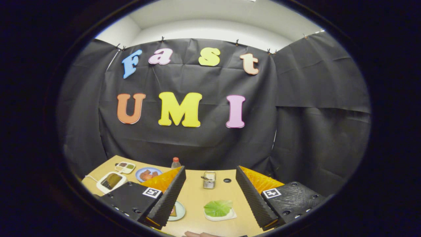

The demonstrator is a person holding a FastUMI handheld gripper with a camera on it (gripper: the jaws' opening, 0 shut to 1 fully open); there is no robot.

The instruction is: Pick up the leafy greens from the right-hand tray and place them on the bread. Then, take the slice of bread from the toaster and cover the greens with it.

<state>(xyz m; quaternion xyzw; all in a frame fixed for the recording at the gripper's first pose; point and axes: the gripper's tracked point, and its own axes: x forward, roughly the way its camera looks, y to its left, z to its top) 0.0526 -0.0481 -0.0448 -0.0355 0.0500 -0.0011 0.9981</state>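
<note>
Hand-held gripper [210, 197]: fingers stood wide apart above a tan table [194, 197], nothing held between them. Leafy greens [218, 207]: one flat green leaf, lying on a white tray [227, 216] on the table between the fingers, nearer the right-hand finger, at about 6 o'clock from the toaster. Toaster [209, 179]: small metal unit, beyond the greens at 12 o'clock from them, near the table's far edge; whether it held bread could not be told. Plate [178, 210]: pale, partly hidden behind the left finger, at 9 o'clock from the greens, its contents mostly covered. Blue plate [148, 174] with reddish food, a bottle [176, 162] with a red cap, a divided white dish [125, 167] and a white-rimmed tray [111, 181]: grouped at about 10 o'clock from the greens, well apart from them.
</note>
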